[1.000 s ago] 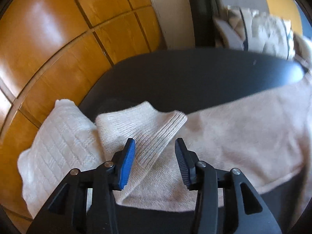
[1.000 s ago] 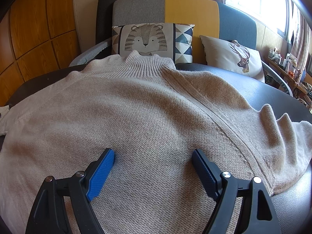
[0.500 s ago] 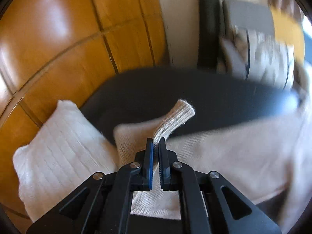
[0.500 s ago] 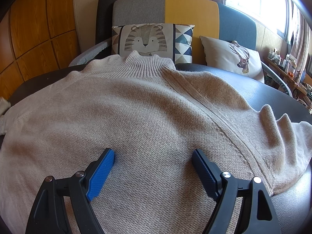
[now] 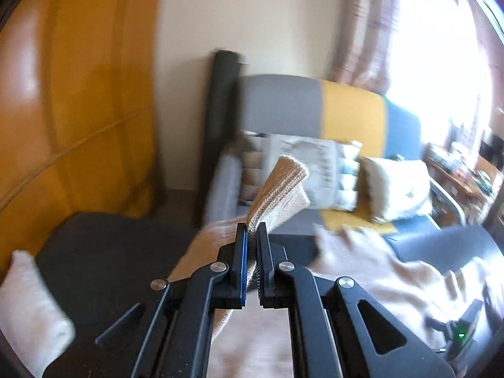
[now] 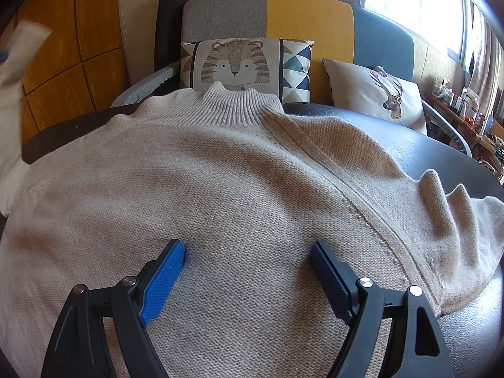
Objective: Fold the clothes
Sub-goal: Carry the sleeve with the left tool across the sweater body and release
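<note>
A beige knit sweater (image 6: 239, 189) lies spread on a dark round table (image 6: 441, 148), its ribbed collar at the far edge. My left gripper (image 5: 251, 231) is shut on the sweater's ribbed sleeve cuff (image 5: 280, 186), which sticks up above the pads, lifted off the table. The sleeve trails down below the gripper to the sweater body (image 5: 362, 271). In the right wrist view the raised sleeve (image 6: 19, 53) shows at the far left edge. My right gripper (image 6: 247, 250) rests open on the sweater's lower middle, with flat knit between its fingers.
A folded white knit garment (image 5: 28, 308) lies at the table's left edge. Behind the table stands a grey, yellow and blue sofa (image 6: 283, 15) with a tiger cushion (image 6: 239, 63) and a deer cushion (image 6: 378, 91). Wooden panels (image 5: 78, 94) line the left wall.
My left gripper closed on the sleeve cuff, then lifted it up and swung right toward the sofa. The right gripper has stayed still and open.
</note>
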